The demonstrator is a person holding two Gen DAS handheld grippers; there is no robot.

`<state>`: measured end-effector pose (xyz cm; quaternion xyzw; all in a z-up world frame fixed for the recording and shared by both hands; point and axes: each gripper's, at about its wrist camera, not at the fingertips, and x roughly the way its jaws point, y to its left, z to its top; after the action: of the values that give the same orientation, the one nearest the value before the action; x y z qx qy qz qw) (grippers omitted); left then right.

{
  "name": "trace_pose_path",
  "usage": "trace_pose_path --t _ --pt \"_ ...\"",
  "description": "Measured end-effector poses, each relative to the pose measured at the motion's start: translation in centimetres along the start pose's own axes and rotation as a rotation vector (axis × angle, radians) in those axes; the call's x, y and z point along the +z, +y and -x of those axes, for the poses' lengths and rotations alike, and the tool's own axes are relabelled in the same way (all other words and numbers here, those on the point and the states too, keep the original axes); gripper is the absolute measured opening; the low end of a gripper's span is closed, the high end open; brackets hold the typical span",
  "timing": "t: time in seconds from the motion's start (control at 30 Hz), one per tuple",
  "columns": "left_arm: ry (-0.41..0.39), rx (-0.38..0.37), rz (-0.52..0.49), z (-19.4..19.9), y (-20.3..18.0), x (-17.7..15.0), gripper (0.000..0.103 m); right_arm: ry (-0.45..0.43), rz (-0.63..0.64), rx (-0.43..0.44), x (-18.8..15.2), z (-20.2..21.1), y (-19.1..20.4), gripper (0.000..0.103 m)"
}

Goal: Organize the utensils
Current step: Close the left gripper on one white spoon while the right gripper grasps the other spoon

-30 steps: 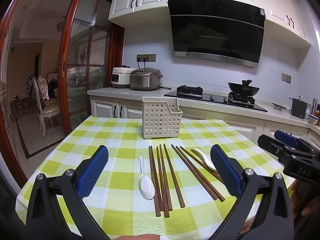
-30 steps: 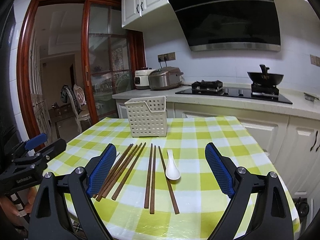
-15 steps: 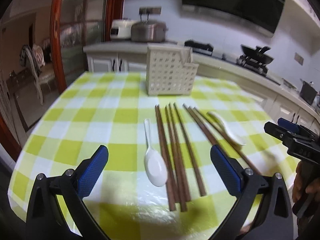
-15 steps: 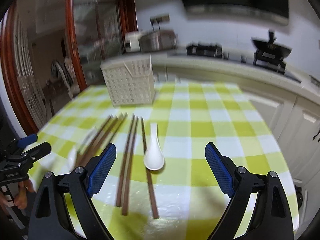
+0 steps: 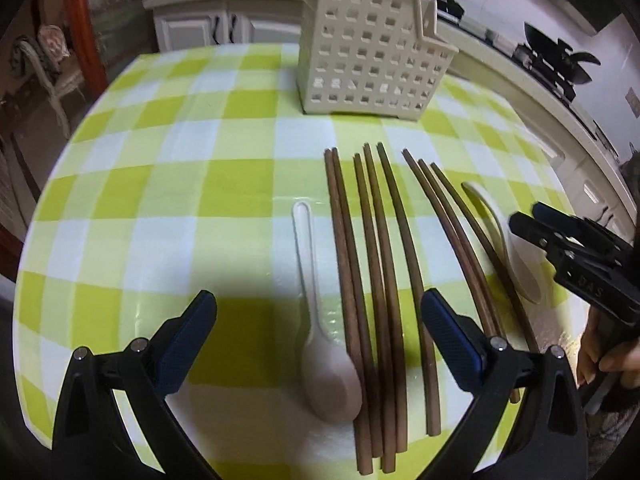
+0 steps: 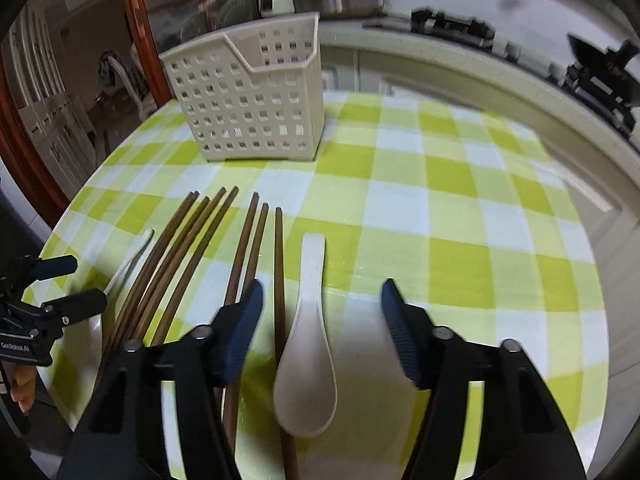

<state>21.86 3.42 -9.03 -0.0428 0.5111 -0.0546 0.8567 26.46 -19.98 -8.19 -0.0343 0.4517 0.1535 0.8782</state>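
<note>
Both grippers, left (image 5: 318,322) and right (image 6: 320,308), now lowered, jaws spread and empty, each over a white spoon (image 5: 324,368); holder (image 5: 372,40) unfilled, pickup imminent

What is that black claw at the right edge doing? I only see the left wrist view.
Observer: It is the right claw, open, with a white spoon and one chopstick between its fingers.
Operator: Is it gripping them?
Observer: No; both blue pads stand clear of the spoon.
Operator: Anything in the basket?
Observer: From this side the basket has a dipped rim, and no utensil shows inside.
</note>
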Motion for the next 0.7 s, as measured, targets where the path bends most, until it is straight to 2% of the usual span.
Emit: trace_pose_path --t 0.1,0.23,0.33,0.5,0.7 --pt "0.04 0.027 -0.019 -1.0 -0.3 0.9 0.099 0.031 0.031 0.01 0.4 -0.8 0.5 0.044" --pt "0.084 -0.017 0.01 -2.1 0.3 1.5 0.098 0.068 0.051 0.009 1.0 -1.8 0.7 0.031" --pt "0.107 -0.015 0.043 -3.0 0.8 2.0 0.097 0.091 0.052 0.011 1.2 -2.6 0.5 0.027" --pt "0.103 0.022 0.054 -3.4 1.2 2.4 0.079 0.103 0.059 0.014 1.5 -3.3 0.4 0.024" --pt "0.083 0.082 0.031 -3.7 1.1 2.6 0.067 0.105 0.055 0.017 1.5 -3.8 0.0 0.022"
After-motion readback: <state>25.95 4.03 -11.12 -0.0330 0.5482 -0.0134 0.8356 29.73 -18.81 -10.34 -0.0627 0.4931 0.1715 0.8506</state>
